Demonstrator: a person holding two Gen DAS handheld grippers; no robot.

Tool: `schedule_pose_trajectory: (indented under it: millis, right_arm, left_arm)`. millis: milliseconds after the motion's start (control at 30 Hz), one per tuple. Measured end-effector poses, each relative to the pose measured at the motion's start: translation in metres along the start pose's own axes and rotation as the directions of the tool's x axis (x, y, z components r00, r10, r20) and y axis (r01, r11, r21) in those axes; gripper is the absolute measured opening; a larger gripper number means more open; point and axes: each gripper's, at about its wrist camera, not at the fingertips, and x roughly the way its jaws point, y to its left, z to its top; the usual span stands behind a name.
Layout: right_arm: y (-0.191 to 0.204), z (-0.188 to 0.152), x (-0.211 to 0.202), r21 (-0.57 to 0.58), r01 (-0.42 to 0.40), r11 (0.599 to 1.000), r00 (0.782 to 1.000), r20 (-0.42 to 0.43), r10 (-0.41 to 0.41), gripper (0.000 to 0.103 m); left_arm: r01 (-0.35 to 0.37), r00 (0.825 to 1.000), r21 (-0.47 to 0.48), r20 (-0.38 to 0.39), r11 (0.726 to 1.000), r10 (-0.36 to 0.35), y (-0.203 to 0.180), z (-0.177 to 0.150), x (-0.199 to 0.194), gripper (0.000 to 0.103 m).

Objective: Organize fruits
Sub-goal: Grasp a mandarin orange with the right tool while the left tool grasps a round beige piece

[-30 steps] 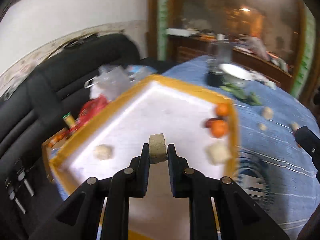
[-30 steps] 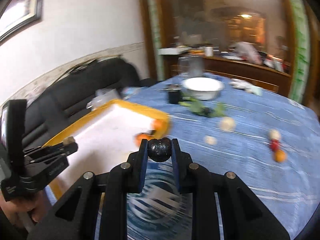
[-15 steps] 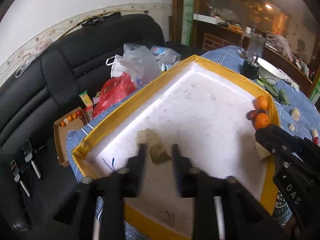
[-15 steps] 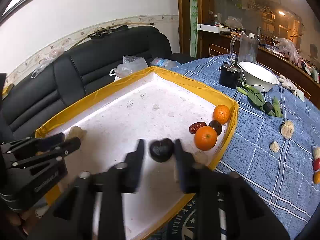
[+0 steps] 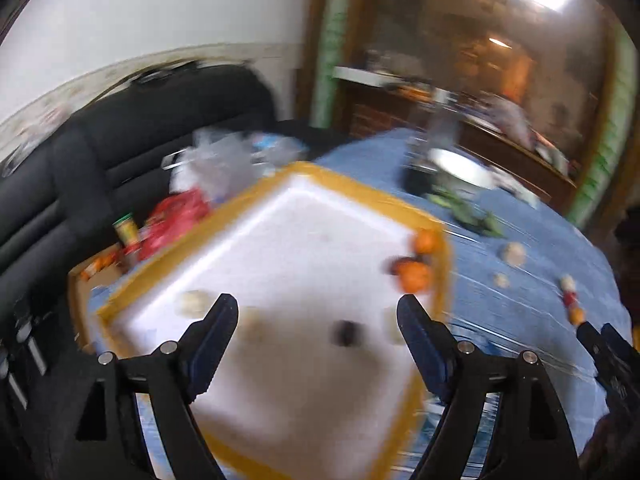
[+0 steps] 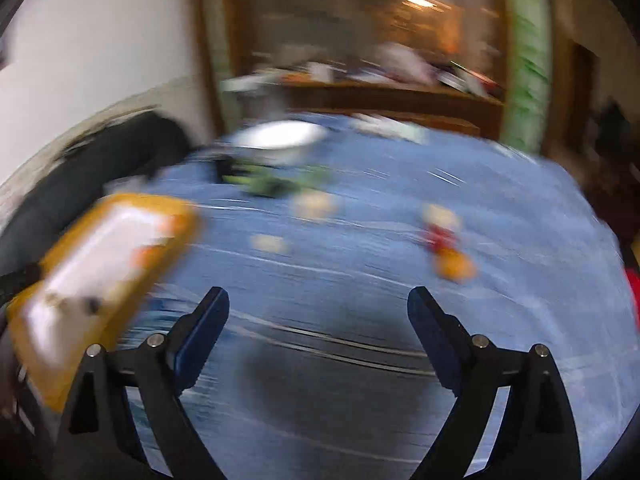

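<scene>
Both sets of fingers stand spread wide with nothing between them. Left gripper (image 5: 318,312) hangs above the white tray (image 5: 304,240) with its yellow-orange rim, which sits on the blue-clothed table (image 6: 360,288). Right gripper (image 6: 318,306) hangs over bare blue cloth, with the tray at the left edge of its view. Both views are motion-blurred; fine detail is unreadable.

Fruit inside the tray, left wrist view:
- a small dark fruit (image 5: 346,333) on the white floor, between the left fingers as seen;
- two oranges (image 5: 414,276) against the right rim, one behind the other, with a dark red piece beside them;
- a pale lump (image 5: 192,302) near the left rim, and a second pale piece close by the left finger.

Fruit outside the tray, on the cloth:
- two pale pieces (image 6: 314,204) near the middle of the table;
- a cluster of a pale, a red and an orange fruit (image 6: 444,240) further right, touching or nearly so.

A white bowl (image 6: 280,142) and green leaves (image 6: 276,184) sit at the far side of the table. A black sofa (image 5: 100,152) with plastic bags on it lies beyond the tray.
</scene>
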Motion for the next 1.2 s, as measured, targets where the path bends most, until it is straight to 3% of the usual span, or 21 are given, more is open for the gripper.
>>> schedule_pose_trajectory:
  millis: [67,133,233,400,500,567,867,900,967,1000,1033,1067,1200]
  right_arm:
    - [-0.031,-0.002,0.006,0.034,0.053,0.998,0.998,-0.014,-0.053,0.089]
    - [-0.054,-0.003,0.013,0.043,0.102,0.994,0.994,-0.04,-0.101,0.08]
    - [-0.072,0.004,0.029,0.062,0.091,0.994,0.993,-0.077,-0.086,0.071]
    - [-0.079,0.022,0.07,0.039,0.114,0.993,0.987,-0.118,-0.109,0.056]
    - [-0.078,0.028,0.095,0.009,0.134,0.991,0.98,-0.15,-0.131,0.046]
    - [-0.081,0.028,0.108,0.014,0.13,0.991,0.975,-0.184,-0.125,0.033]
    - [-0.097,0.026,0.094,0.092,0.062,0.994,0.989,-0.136,-0.049,0.033]
    - [-0.097,0.026,0.093,0.093,0.054,0.994,0.99,-0.132,-0.042,0.033]
    - [-0.096,0.028,0.093,0.091,0.043,0.995,0.992,-0.123,-0.032,0.033]
    - [-0.096,0.029,0.093,0.089,0.039,0.995,0.992,-0.121,-0.028,0.033]
    - [-0.096,0.029,0.093,0.091,0.035,0.995,0.992,-0.121,-0.023,0.033]
    - [-0.096,0.029,0.093,0.091,0.032,0.995,0.992,-0.122,-0.021,0.033]
    - [-0.096,0.029,0.09,0.084,0.042,0.996,0.993,-0.11,-0.033,0.033]
  left_arm:
    - [0.057,0.998,0.068,-0.015,0.996,-0.056,-0.033,0.0,0.005,0.082]
    - [0.099,0.995,0.127,-0.021,0.987,-0.097,-0.061,0.0,0.01,0.082]
    - [0.151,0.988,0.21,-0.055,0.966,-0.142,-0.106,0.0,0.024,0.082]
    - [0.177,0.983,0.301,-0.095,0.937,-0.155,-0.152,-0.008,0.048,0.082]
    - [0.169,0.983,0.3,-0.122,0.939,-0.138,-0.164,-0.008,0.069,0.082]
    - [0.159,0.983,0.282,-0.138,0.946,-0.125,-0.169,-0.006,0.082,0.082]
    - [0.134,0.98,0.269,-0.176,0.954,-0.088,-0.202,-0.001,0.139,0.081]
    - [0.127,0.98,0.271,-0.183,0.954,-0.079,-0.206,0.0,0.145,0.078]
    - [0.114,0.98,0.284,-0.189,0.952,-0.061,-0.214,0.0,0.155,0.062]
    - [0.117,0.98,0.292,-0.19,0.949,-0.063,-0.218,0.0,0.159,0.049]
    - [0.118,0.98,0.292,-0.188,0.949,-0.064,-0.218,0.001,0.159,0.029]
    - [0.119,0.98,0.302,-0.189,0.946,-0.063,-0.22,0.001,0.158,0.02]
    - [0.14,0.977,0.308,-0.2,0.941,-0.08,-0.218,-0.004,0.146,0.02]
